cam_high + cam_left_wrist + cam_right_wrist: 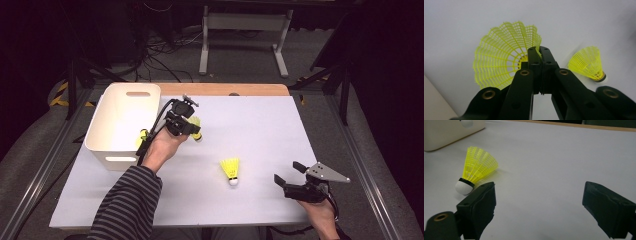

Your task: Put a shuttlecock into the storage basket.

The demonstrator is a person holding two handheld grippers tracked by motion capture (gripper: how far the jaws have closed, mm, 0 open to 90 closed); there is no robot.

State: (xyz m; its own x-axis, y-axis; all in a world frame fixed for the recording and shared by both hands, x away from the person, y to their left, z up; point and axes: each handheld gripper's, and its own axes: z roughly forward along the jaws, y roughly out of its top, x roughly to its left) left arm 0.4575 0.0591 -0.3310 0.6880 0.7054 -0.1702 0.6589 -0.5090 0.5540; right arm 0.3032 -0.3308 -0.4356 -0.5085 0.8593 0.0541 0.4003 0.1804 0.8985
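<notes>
The yellow mesh shuttlecock [499, 62] is being pinched at its skirt rim by the closed fingers of the left gripper [186, 121], just beside the cream plastic bin [120, 120]. A 2nd shuttlecock [231, 171] is lying mid-tabletop [260, 125], open room around. The right gripper [291, 172] is resting wide open near the front edge.

This looks like a lab or test room set up for recording. A table [260, 120] with a pale sheet over a wooden top stands inside a frame of metal rails [372, 185] along its left and right edges. Beyond its far edge lie grey carpet [240, 75], a tangle of black cables [160, 52], dark stands and the white legs of another bench [242, 37], all against unlit black surroundings.
</notes>
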